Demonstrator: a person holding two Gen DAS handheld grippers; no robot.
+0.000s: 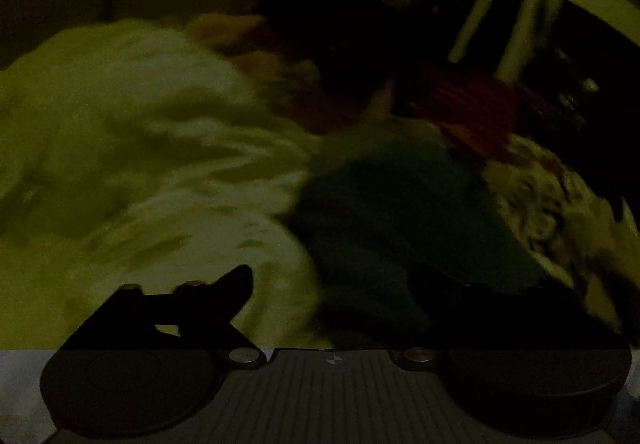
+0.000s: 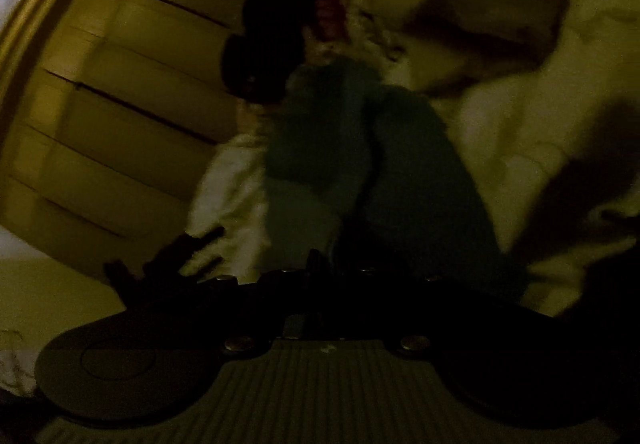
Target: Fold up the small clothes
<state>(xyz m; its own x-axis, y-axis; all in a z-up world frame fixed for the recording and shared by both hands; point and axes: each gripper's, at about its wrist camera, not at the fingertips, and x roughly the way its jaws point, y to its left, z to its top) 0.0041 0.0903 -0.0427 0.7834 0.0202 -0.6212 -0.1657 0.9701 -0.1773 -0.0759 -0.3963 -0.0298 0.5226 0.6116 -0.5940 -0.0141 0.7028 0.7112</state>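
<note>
Left tool [image 1: 328, 308]: finger spread unreadable, dark, blurred | right tool [image 2: 320, 268]: same, grasp unclear | pale bedding [image 1: 120, 148] fills left frame | dark green garment [image 1: 400, 212] centre-right, just ahead of both tools, likely positioned for folding.

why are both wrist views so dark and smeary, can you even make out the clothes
Left wrist view: dim, yellow-green cast, motion blur; the dark green garment on pale bedding is only a soft shape. Right wrist view: equally underexposed and blurred, the gripper nearly black, fisheye bending the wooden slats.
</note>
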